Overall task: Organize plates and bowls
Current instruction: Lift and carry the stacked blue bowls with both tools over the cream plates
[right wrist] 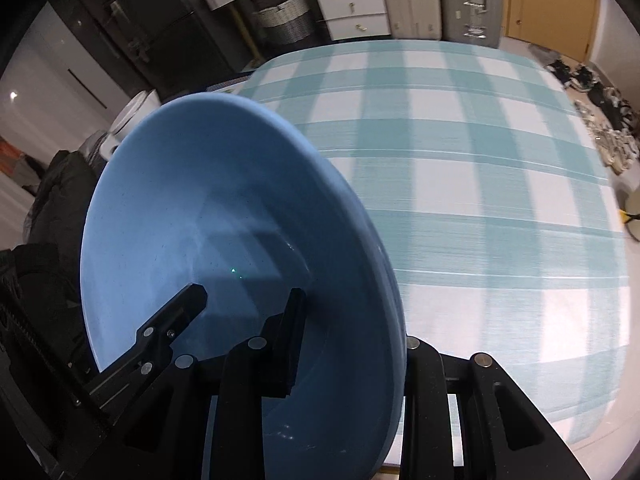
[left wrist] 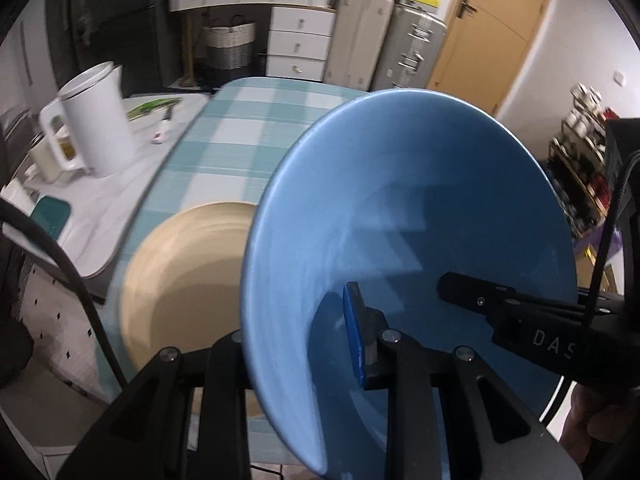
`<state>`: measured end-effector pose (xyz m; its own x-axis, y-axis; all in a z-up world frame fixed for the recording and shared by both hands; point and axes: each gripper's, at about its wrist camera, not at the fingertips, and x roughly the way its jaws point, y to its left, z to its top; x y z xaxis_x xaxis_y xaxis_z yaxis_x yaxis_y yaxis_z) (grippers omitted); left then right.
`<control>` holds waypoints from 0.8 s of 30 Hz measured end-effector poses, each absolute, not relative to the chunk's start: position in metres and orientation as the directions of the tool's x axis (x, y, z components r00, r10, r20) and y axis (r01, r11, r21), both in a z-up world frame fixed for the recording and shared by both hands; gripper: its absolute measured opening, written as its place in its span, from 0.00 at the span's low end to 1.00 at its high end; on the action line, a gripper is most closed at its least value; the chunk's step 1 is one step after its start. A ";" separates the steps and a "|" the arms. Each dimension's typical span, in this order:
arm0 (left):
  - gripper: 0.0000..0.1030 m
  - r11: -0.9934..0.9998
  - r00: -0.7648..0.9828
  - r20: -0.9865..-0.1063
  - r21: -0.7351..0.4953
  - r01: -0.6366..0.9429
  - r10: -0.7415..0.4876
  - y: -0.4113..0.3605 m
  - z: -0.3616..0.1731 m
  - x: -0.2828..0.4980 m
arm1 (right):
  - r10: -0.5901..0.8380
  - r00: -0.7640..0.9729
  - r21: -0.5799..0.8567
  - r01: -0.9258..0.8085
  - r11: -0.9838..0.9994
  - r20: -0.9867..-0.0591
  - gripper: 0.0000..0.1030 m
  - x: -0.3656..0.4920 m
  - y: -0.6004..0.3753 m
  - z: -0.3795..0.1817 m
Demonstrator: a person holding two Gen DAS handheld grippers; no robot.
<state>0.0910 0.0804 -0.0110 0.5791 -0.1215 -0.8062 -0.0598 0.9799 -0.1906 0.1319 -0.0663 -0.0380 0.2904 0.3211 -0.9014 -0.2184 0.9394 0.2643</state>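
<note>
In the left wrist view, our left gripper (left wrist: 300,344) is clamped on the rim of the blue bowl (left wrist: 420,208), one finger inside the bowl, the other behind its wall. The bowl is tilted and off the table, hiding much of the checked tablecloth (left wrist: 240,128). Our right gripper (left wrist: 480,300) reaches into the bowl from the right. Beside the bowl, lower left, a beige plate (left wrist: 184,280) lies on the cloth. Farther left, a white jug (left wrist: 100,120) stands on a white surface, with white drawers (left wrist: 300,36) and a brown door (left wrist: 492,32) behind.

From the right wrist, our right gripper (right wrist: 352,320) pinches the same bowl (right wrist: 192,208) by its rim, jaws narrow around the wall. The left gripper (right wrist: 176,316) shows inside the bowl. The tablecloth (right wrist: 480,180) to the right lies bare; a woven basket (right wrist: 284,16) stands beyond.
</note>
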 end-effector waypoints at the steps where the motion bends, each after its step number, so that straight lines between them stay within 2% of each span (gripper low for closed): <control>1: 0.24 0.979 0.578 -0.808 -0.192 -0.069 -0.118 0.088 -0.012 0.090 | 0.328 0.283 0.271 -0.223 0.937 -0.901 0.27 0.133 -0.058 -0.040; 10: 0.24 0.966 0.549 -0.832 -0.199 -0.165 -0.077 0.155 -0.029 0.092 | 0.344 0.225 0.279 -0.278 0.919 -0.912 0.27 0.142 0.013 -0.058; 24: 0.24 0.950 0.440 -0.892 -0.222 -0.221 -0.106 0.189 -0.070 0.110 | 0.284 0.160 0.233 -0.279 0.932 -0.945 0.27 0.153 0.045 -0.094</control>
<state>0.1098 0.1885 -0.0701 0.4398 -0.1062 -0.8918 -0.2209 0.9497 -0.2221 0.1529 0.0451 -0.0941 0.1598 0.2842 -0.9454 -0.2793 0.9316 0.2328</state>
